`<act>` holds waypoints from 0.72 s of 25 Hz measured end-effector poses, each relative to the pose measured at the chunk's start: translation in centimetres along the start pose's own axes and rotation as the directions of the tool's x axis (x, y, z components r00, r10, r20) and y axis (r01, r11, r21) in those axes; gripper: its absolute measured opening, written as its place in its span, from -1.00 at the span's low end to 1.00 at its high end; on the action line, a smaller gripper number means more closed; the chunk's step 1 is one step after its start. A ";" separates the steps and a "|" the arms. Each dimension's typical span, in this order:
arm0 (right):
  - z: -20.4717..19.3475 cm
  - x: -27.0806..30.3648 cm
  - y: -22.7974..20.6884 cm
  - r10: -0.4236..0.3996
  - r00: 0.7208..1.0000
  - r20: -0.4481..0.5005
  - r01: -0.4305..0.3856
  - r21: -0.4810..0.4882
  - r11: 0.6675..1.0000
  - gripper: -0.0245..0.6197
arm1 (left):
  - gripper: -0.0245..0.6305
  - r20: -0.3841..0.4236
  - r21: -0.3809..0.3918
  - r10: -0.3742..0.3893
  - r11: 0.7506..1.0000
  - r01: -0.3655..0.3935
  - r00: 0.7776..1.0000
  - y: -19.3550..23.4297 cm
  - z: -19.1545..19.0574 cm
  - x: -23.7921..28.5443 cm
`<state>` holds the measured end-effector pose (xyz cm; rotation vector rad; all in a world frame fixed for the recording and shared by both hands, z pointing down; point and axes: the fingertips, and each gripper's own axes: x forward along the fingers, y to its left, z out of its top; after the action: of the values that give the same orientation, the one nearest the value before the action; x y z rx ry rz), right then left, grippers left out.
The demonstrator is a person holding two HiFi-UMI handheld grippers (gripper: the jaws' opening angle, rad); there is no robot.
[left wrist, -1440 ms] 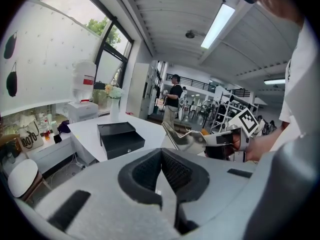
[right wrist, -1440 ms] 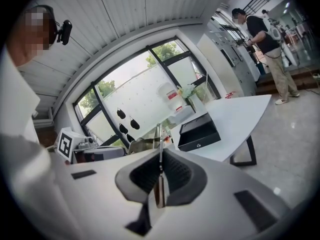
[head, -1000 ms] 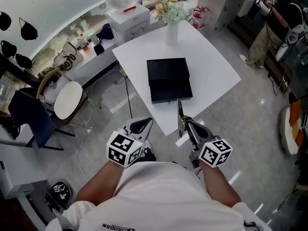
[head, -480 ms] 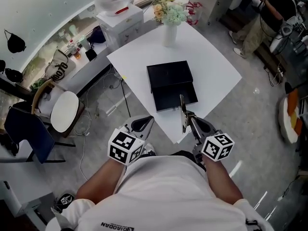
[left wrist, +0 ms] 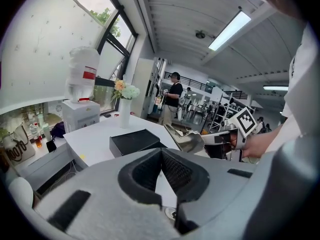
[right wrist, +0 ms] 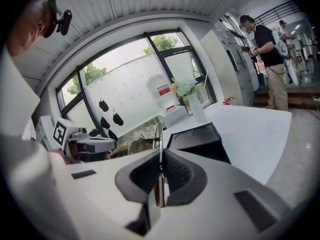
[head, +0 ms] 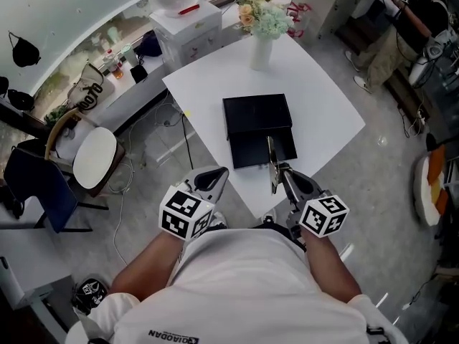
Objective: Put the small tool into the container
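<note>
A black container (head: pixel 258 129) lies open on the white table (head: pixel 323 113), its lid part behind its tray. My right gripper (head: pixel 281 176) is shut on the small tool (head: pixel 270 156), a thin metal strip that points forward, its tip over the container's near part. In the right gripper view the tool (right wrist: pixel 159 139) stands edge-on between the pads, with the container (right wrist: pixel 197 136) just beyond. My left gripper (head: pixel 222 172) hovers off the table's near-left edge, shut and holding nothing. From the left gripper view, the container (left wrist: pixel 134 141) lies ahead on the table.
A white vase of flowers (head: pixel 262 45) stands at the table's far side. A white cabinet (head: pixel 190 24) is behind it. A chair with a white seat (head: pixel 93 156) and cables are on the floor to the left. A person (head: pixel 409 27) stands at the back right.
Both grippers have moved slightly forward toward the table. The tool's tip, earlier at the container's near edge, now reaches over its near part. The right gripper's hold has not changed.
</note>
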<state>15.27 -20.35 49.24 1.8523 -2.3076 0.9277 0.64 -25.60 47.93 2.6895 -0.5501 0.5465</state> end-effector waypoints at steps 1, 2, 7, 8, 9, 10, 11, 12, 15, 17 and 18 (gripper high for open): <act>0.2 0.2 -0.2 0.009 1.000 -0.005 -0.009 -0.006 1.000 -0.90 | -0.90 0.001 -0.008 0.008 1.000 -0.008 1.000 0.0 0.0 0.2; 0.5 0.3 -0.5 0.019 1.000 -0.010 -0.019 -0.013 1.000 -0.90 | -0.90 0.002 -0.014 0.016 1.000 -0.016 1.000 -0.1 0.0 0.5; 1.6 1.0 -1.7 0.070 0.996 -0.053 -0.073 -0.049 0.996 -0.90 | -0.90 0.007 -0.050 0.063 0.997 -0.063 0.998 -0.4 0.4 2.1; 1.8 1.1 -1.9 0.079 0.995 -0.060 -0.083 -0.055 0.995 -0.90 | -0.90 0.009 -0.054 0.073 0.996 -0.073 0.997 -0.5 0.6 2.3; 1.9 1.2 -2.2 0.088 0.994 -0.067 -0.092 -0.062 0.994 -0.90 | -0.90 0.012 -0.058 0.085 0.995 -0.084 0.996 -0.4 0.8 2.5; 2.0 1.3 -2.5 0.096 0.993 -0.072 -0.101 -0.067 0.993 -0.90 | -0.90 0.015 -0.061 0.096 0.994 -0.095 0.995 -0.4 0.9 2.7; 2.1 1.4 -2.7 0.104 0.991 -0.078 -0.110 -0.072 0.991 -0.90 | -0.90 0.018 -0.065 0.107 0.992 -0.106 0.994 -0.4 1.0 2.9; 2.1 1.5 -3.0 0.112 0.990 -0.084 -0.119 -0.077 0.990 -0.90 | -0.90 0.020 -0.068 0.118 0.991 -0.117 0.993 -0.4 1.1 3.0; 2.3 2.0 -3.6 0.133 0.985 -0.107 -0.145 -0.113 0.983 -0.90 | -0.90 0.018 -0.079 0.151 0.986 -0.149 0.988 -0.5 1.0 3.2; 2.4 2.4 -4.0 0.139 0.982 -0.131 -0.161 -0.170 0.972 -0.90 | -0.90 0.010 -0.089 0.171 0.982 -0.169 0.985 -0.5 0.8 3.3; 2.4 2.7 -4.2 0.140 0.979 -0.147 -0.169 -0.213 0.962 -0.90 | -0.90 0.006 -0.093 0.179 0.980 -0.178 0.984 -0.6 0.7 3.3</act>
<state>19.06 -24.32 50.10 1.4973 -2.3901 0.7401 3.91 -26.39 48.59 2.5737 -0.8068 0.5354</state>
